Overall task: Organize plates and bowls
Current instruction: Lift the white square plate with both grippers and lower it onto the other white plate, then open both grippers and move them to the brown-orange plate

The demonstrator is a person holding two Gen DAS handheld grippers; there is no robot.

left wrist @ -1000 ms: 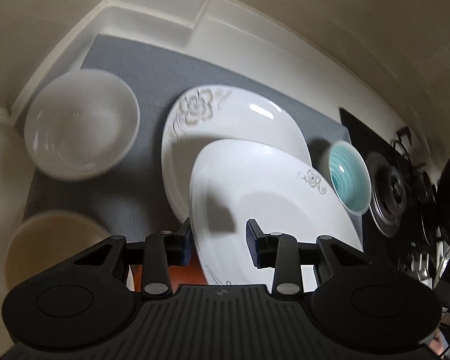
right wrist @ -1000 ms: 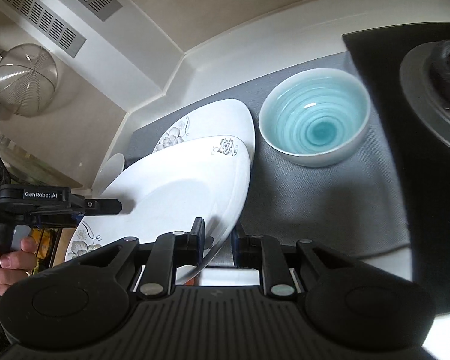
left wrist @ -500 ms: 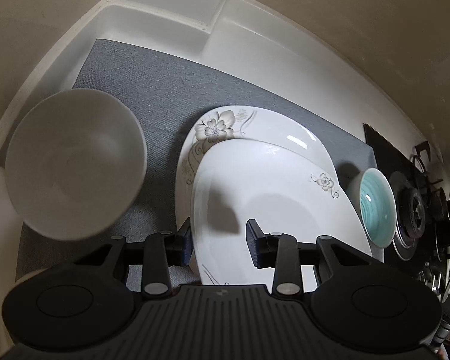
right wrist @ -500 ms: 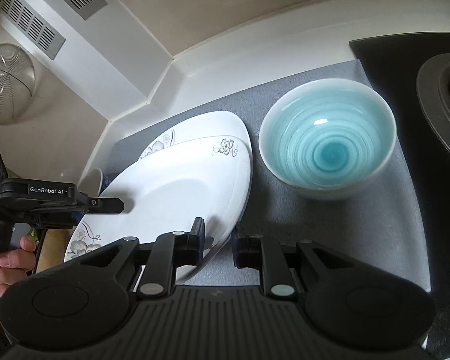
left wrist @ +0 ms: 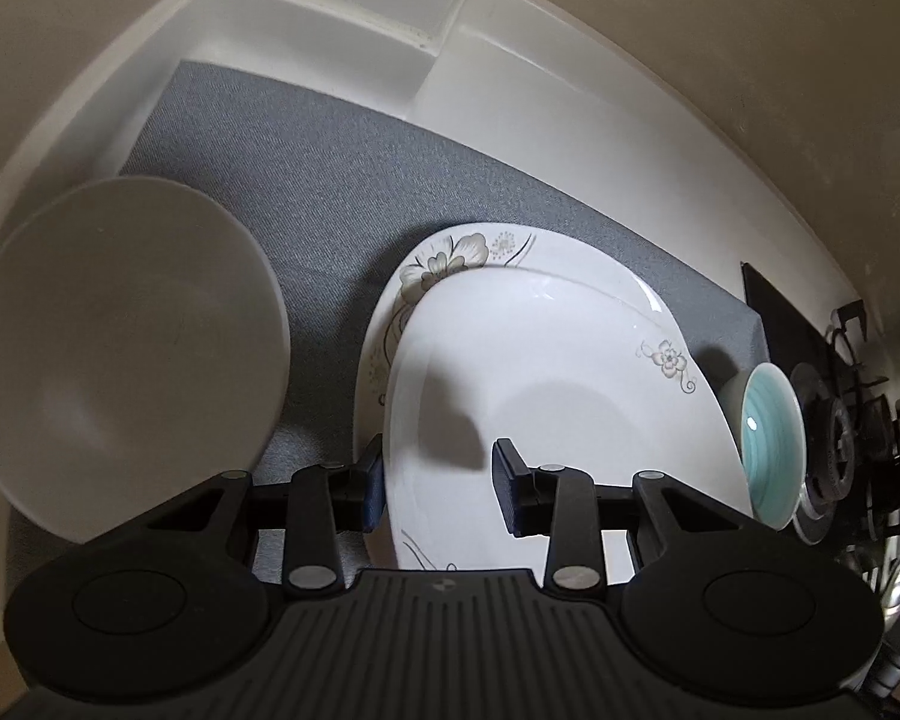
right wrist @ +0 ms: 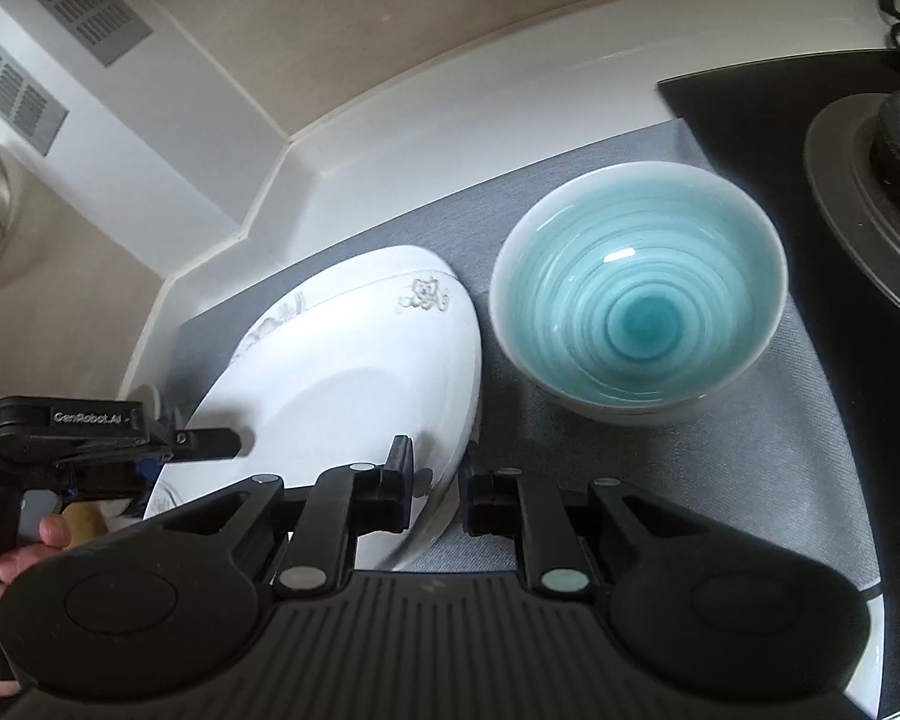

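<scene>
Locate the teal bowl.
The teal bowl sits on the grey mat, right of the stacked plates, left of the stove.

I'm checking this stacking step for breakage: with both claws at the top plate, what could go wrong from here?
1. The top plate sits offset on the lower plate; letting go unevenly could make it slide or clack.
2. The teal bowl stands right beside the plates, so the right claw could knock it when pulling away.

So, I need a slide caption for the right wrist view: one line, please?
Right gripper holds the upper plate over a second plate, beside the teal bowl on a gray mat.
</scene>
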